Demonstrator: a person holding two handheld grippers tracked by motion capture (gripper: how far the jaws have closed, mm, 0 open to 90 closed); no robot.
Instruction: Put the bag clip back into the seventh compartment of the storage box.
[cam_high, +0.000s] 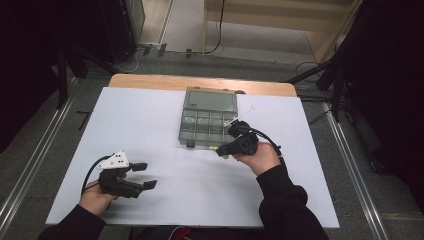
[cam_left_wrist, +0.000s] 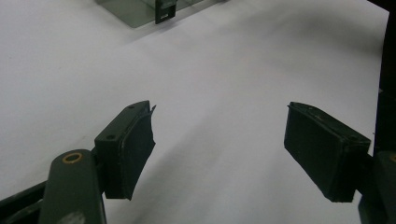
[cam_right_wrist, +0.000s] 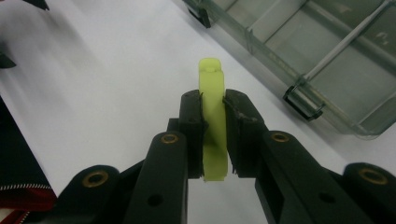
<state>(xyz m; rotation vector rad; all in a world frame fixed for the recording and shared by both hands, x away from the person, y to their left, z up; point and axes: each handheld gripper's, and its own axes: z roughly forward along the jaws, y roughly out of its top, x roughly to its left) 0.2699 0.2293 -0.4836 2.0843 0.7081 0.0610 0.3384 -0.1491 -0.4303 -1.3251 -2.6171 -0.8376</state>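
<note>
Jaws of right gripper (cam_right_wrist: 214, 135) clamp yellow-green piece (cam_right_wrist: 213, 93) beside organizer box (cam_high: 207, 117); left gripper (cam_left_wrist: 219, 149) jaws wide, level.

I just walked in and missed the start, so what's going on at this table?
A person is working with a pair of tongs in each hand over a white table. The right tongs are shut on a small yellow-green piece, held near the front edge of an open clear plastic box with compartments. The left tongs are open, hold nothing, and sit off to the side.
</note>
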